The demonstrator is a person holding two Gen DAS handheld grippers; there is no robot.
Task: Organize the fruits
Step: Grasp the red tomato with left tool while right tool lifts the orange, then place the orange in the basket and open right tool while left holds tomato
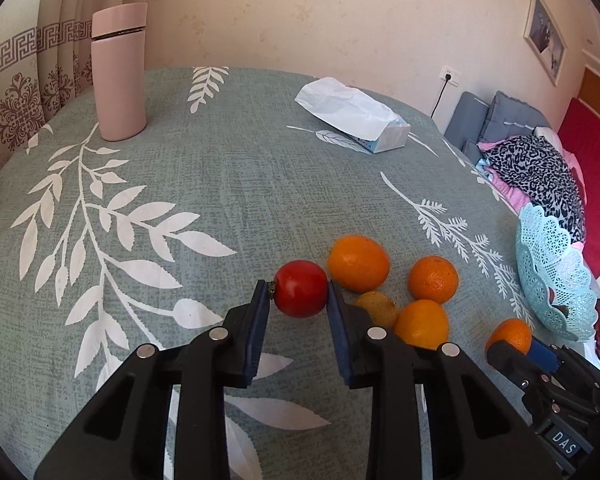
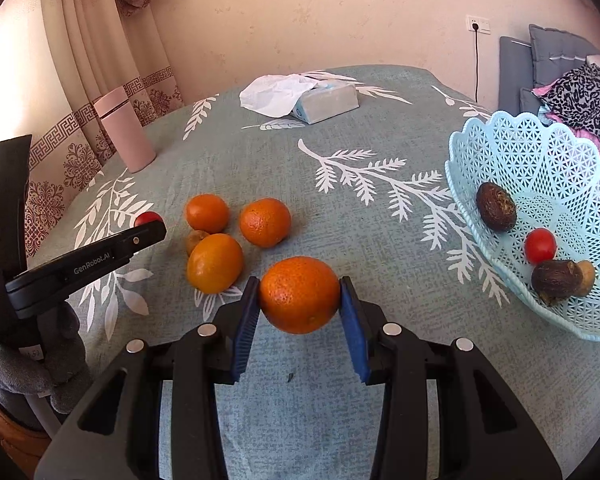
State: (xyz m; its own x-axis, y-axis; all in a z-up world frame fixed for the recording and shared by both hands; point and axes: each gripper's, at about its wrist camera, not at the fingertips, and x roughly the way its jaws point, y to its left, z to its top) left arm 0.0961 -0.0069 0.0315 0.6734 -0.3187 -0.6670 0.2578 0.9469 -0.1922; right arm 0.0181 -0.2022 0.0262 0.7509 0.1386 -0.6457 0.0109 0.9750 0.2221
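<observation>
Tomato point(image 1: 301, 289) sits clamped between the pads of the left gripper point(image 1: 300, 292) in the left wrist view, low over the leaf-patterned tablecloth point(image 1: 180, 208); three oranges point(image 1: 358, 263) and a small yellowish fruit point(image 1: 376, 307) lie just beside it. From the right wrist view, the right gripper point(image 2: 300, 296) holds an orange point(image 2: 299, 294) (pads pressing both sides), near the light blue basket point(image 2: 540, 152), which contains a second tomato point(image 2: 540, 245) and dark brown fruits point(image 2: 496, 206).

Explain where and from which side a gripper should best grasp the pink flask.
Probably around the pink flask's straight body below the lid seam, coming in level from the open near side. It stands upright and alone on the tablecloth, so its parallel walls suit two flat pads.
</observation>
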